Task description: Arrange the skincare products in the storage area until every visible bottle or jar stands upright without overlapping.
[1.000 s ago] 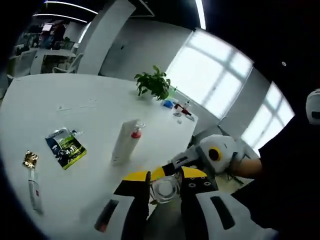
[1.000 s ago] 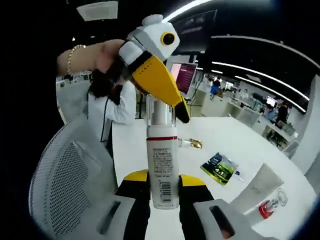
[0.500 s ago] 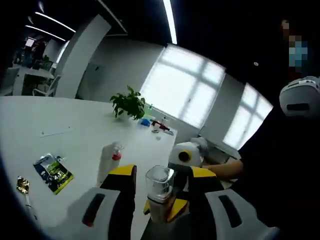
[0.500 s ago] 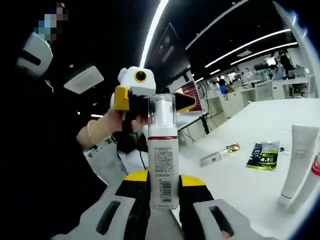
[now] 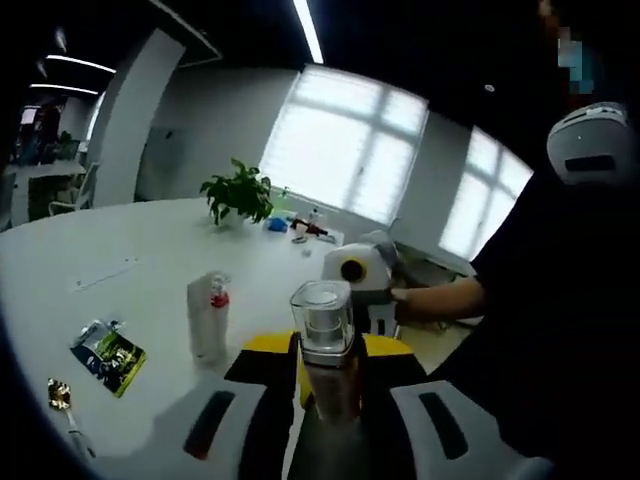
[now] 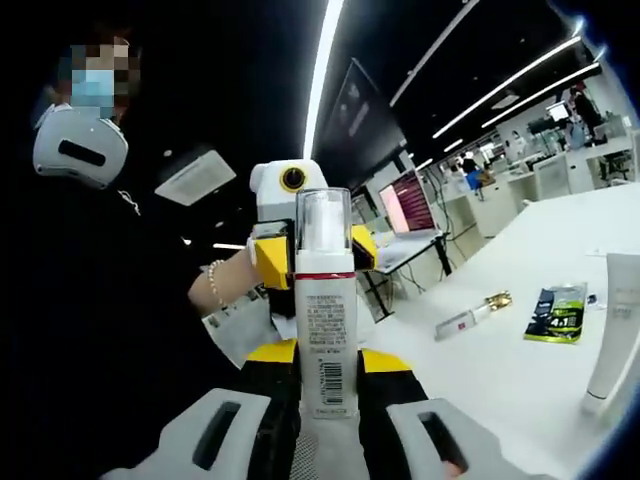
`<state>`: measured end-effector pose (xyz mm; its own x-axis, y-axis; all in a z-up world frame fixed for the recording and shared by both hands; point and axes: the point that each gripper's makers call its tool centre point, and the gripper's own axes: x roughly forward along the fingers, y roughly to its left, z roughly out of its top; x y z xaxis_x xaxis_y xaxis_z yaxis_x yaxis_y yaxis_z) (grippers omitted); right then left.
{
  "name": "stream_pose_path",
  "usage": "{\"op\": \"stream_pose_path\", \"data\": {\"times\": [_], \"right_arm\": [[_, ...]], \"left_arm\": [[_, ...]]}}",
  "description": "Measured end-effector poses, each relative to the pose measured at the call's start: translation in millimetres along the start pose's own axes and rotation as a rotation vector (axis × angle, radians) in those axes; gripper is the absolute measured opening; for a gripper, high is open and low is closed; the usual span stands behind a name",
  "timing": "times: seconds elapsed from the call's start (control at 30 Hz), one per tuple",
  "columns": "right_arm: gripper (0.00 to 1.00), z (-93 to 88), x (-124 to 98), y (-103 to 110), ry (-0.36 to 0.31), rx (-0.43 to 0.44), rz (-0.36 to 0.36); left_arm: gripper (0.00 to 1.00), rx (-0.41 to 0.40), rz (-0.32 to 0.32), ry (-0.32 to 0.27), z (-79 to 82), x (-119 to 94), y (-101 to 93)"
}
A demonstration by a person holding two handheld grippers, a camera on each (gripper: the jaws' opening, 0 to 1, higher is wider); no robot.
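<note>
Jaws of right gripper point(image 6: 322, 362) clenched on pump bottle point(image 6: 324, 318); left gripper point(image 5: 326, 350) jaws grasping its clear cap point(image 5: 322, 318). Probably light, rigid, slick plastic. Best held low on the body.

So on the desk point(image 5: 130, 250) I count one white tube point(image 5: 208, 318), one green sachet point(image 5: 107, 353), one gold-capped tube point(image 5: 68, 412), plus one clear-capped pump bottle point(image 6: 324, 320) and one potted plant point(image 5: 238, 194).

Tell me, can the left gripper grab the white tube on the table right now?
Probably not: the left gripper looks busy around the bottle, and the tube stands well beyond its jaws.
</note>
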<state>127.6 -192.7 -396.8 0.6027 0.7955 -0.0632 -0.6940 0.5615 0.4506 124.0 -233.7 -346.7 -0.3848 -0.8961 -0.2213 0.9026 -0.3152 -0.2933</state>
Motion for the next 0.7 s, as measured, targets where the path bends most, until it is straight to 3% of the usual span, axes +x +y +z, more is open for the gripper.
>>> {"op": "stream_pose_path", "data": {"times": [0.13, 0.3, 0.33, 0.37, 0.43, 0.6, 0.7], "right_arm": [[0.14, -2.2, -2.4, -2.9, 0.021, -0.025, -0.027], [0.15, -3.3, -9.3, -19.1, 0.068, -0.178, -0.148], [0.17, -3.5, -10.2, -21.3, 0.078, -0.190, -0.165], [0.21, -9.7, -13.7, -24.7, 0.132, -0.214, -0.192], [0.23, -7.7, -14.0, -29.2, 0.134, -0.214, -0.233], [0.24, -10.0, -17.7, -28.9, 0.168, -0.232, -0.239], [0.26, -4.2, -24.9, -29.9, 0.162, -0.226, -0.241]], "left_arm": [[0.20, 0.022, 0.012, -0.001, 2.5, 2.2, -2.1], [0.20, 0.070, 0.058, 0.018, -0.8, 6.8, 6.1], [0.19, 0.064, 0.068, 0.023, -2.0, 7.7, 8.2], [0.18, 0.067, 0.064, 0.018, -1.8, 9.6, 9.7], [0.17, 0.081, 0.097, 0.033, -4.3, 16.3, 6.7], [0.17, 0.101, 0.084, 0.048, -6.1, 29.0, -1.0], [0.17, 0.144, 0.056, 0.093, -13.0, 32.5, -2.6]]}}
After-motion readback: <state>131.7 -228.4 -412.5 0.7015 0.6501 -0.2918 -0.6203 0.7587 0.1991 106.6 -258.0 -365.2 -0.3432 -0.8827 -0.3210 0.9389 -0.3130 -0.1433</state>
